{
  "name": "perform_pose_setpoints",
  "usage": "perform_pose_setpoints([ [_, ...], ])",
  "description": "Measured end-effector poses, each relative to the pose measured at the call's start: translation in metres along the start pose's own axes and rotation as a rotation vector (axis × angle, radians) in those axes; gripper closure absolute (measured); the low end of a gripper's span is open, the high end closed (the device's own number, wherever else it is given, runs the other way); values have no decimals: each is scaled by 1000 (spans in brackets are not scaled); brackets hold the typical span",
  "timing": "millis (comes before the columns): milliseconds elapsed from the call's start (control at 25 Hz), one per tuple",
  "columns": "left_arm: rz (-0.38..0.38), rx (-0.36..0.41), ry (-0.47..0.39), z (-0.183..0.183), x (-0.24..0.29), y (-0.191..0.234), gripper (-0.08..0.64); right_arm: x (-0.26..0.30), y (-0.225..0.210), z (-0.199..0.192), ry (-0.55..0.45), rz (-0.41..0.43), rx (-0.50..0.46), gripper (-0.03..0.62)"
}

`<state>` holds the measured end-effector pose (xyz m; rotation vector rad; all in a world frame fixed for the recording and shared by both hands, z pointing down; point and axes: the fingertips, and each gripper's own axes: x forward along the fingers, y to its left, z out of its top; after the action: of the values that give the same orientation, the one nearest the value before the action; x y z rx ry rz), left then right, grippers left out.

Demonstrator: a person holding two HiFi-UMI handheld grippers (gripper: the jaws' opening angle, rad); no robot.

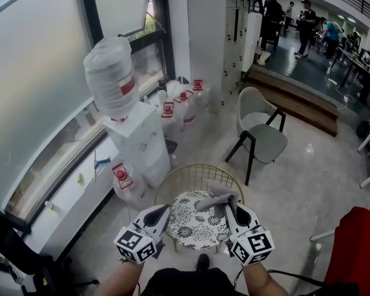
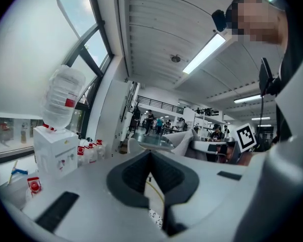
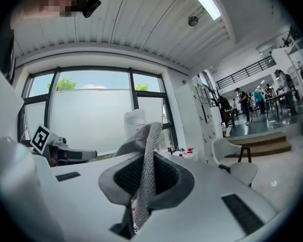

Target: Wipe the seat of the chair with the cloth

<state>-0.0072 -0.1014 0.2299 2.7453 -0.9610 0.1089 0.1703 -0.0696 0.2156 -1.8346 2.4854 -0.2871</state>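
Our right gripper (image 1: 230, 208) is clamped shut on the grey knitted cloth (image 1: 216, 197), which sticks out past its jaws over the far right part of the round black-and-white floral chair seat (image 1: 191, 227). Our left gripper (image 1: 165, 212) hovers closed and empty over the seat's left edge.

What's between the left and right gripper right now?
Head view: only the chair's patterned seat, lower down, shows in the gap; the cloth clamped in the right gripper juts into it.
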Motion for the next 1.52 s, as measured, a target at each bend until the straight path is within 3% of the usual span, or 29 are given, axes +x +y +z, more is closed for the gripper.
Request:
perform_pose_setpoints([
  [280, 39, -40, 48, -29, 11, 18, 554, 24, -4, -38, 76, 43, 28, 566],
  [560, 48, -54, 146, -77, 4, 56, 554, 53, 20, -103, 178, 53, 60, 566],
  [920, 29, -86, 299, -159, -4, 85, 554, 74, 48, -228, 371, 60, 112, 566],
  [1520, 43, -142, 478, -268, -35, 109, 554, 90, 108, -407, 588, 116, 260, 566],
])
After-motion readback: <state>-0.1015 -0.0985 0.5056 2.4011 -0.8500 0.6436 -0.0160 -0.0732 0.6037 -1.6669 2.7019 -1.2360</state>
